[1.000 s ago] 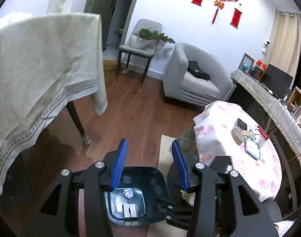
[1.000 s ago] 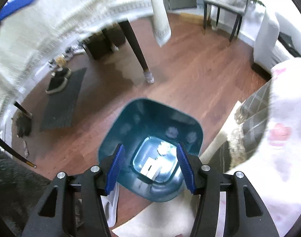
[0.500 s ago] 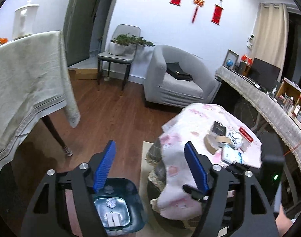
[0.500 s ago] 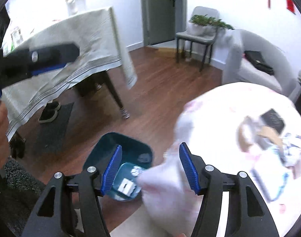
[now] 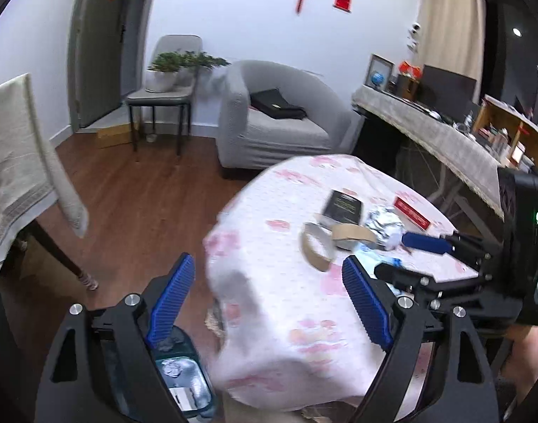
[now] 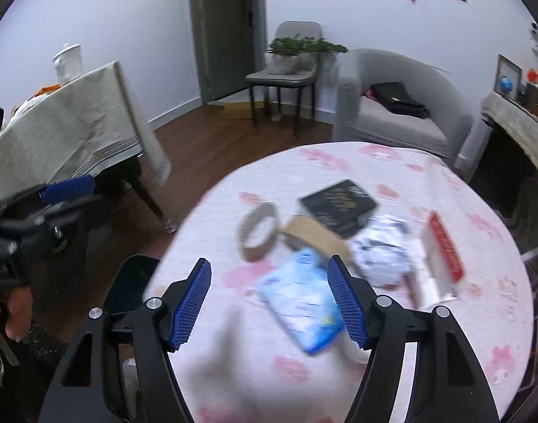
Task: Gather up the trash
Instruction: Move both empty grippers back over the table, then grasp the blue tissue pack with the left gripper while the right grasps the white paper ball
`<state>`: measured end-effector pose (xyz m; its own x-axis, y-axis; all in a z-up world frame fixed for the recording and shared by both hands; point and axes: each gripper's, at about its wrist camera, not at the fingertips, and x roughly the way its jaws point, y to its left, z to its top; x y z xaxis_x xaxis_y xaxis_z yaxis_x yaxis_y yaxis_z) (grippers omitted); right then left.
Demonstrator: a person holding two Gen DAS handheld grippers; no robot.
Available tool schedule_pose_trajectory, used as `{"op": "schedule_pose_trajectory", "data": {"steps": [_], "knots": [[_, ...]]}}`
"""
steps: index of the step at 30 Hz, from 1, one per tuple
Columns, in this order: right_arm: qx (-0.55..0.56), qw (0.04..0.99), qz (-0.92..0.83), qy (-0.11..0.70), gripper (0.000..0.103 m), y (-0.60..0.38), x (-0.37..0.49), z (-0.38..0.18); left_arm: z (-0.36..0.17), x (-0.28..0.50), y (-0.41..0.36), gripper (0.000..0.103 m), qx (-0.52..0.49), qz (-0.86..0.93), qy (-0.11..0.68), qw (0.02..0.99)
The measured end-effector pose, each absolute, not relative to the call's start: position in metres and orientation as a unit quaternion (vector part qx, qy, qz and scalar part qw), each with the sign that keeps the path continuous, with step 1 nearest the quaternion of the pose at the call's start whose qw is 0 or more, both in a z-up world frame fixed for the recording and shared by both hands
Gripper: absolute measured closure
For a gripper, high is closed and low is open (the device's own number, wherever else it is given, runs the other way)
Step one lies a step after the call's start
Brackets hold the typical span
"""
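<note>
A round table with a pink-flowered cloth (image 6: 392,359) carries litter: a blue-white plastic packet (image 6: 300,303), a crumpled silvery wrapper (image 6: 381,253), a cardboard tape ring (image 6: 260,231), a brown cardboard piece (image 6: 315,234), a black booklet (image 6: 339,202) and a red-white card (image 6: 441,250). My right gripper (image 6: 270,303) is open and empty above the packet. My left gripper (image 5: 269,303) is open and empty at the table's near edge. The teal trash bin (image 5: 184,377) stands on the floor below it, with crumpled trash inside.
A cloth-covered dining table (image 6: 68,130) stands to the left. A grey armchair (image 5: 276,123) and a chair with a plant (image 5: 163,88) stand at the back. A long sideboard (image 5: 438,134) runs on the right. Wooden floor (image 5: 135,211) lies between.
Both grippers have risen from over the bin and swung to the round table. The right gripper now hangs over the litter; the left one opened wider.
</note>
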<state>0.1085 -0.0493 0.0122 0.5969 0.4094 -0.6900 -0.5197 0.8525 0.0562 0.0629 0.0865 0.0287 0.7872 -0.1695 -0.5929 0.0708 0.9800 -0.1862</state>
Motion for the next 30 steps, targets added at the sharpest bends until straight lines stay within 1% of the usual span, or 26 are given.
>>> {"op": "schedule_pose_trajectory", "data": {"steps": [8,10,14,21,30], "knots": [[-0.071,0.895,0.246,0.365,0.033,-0.103,0.121,0.012,0.008,0.083,0.029,0.014,-0.033,-0.113,0.346,0.931],[-0.068,0.894,0.247,0.367,0.031,-0.111,0.127,0.011,0.000,0.089,0.014,0.014,-0.022,-0.130,0.356,0.925],[-0.068,0.890,0.259,0.370,0.031,-0.125,0.135,0.009,-0.013,0.098,-0.011,0.013,0.007,-0.150,0.368,0.918],[-0.060,0.885,0.274,0.371,0.031,-0.139,0.141,0.010,-0.037,0.117,-0.039,0.012,0.036,-0.164,0.392,0.904],[-0.076,0.877,0.300,0.368,0.031,-0.135,0.143,0.010,-0.049,0.137,-0.050,0.013,0.033,-0.169,0.406,0.897]]}}
